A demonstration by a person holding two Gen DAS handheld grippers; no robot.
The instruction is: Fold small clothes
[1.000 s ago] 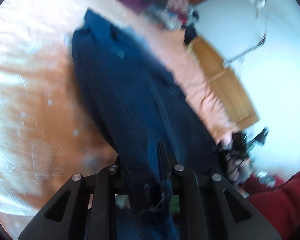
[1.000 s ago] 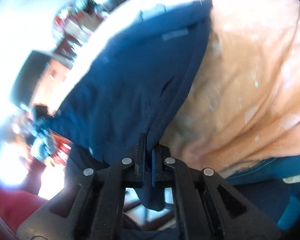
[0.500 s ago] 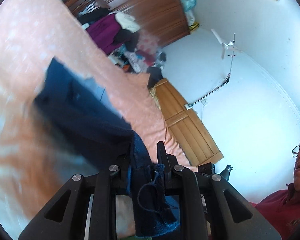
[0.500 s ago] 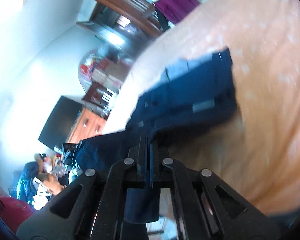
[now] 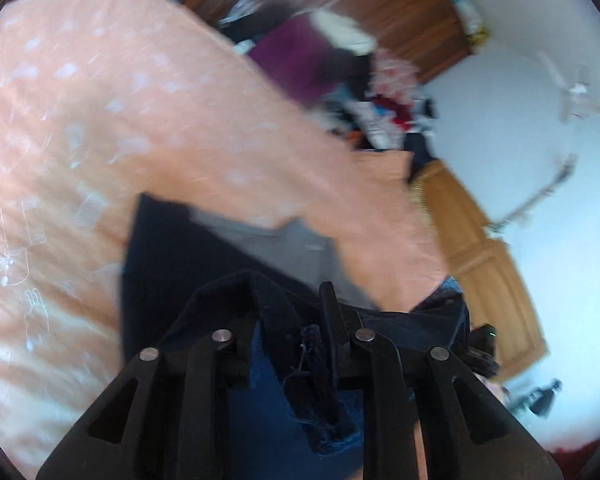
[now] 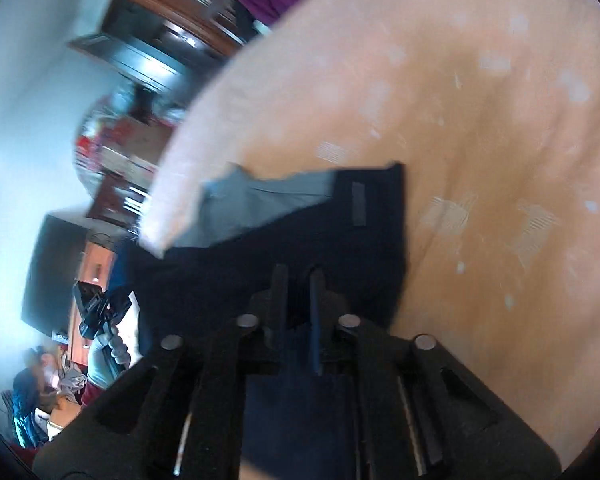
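Where the peach bedspread (image 5: 100, 128) covers the bed, a dark navy garment (image 6: 300, 240) is laid flat near its edge, with a grey inner lining (image 6: 260, 200) exposed at the far end. One corner of the cloth is clamped by the left hand-held gripper (image 5: 292, 320), its fingers closed on a bunched, frayed hem. Another end is pinched by the right hand-held gripper (image 6: 298, 292), with fabric trapped between its nearly closed fingers. A small grey patch (image 6: 358, 204) is seen on the garment.
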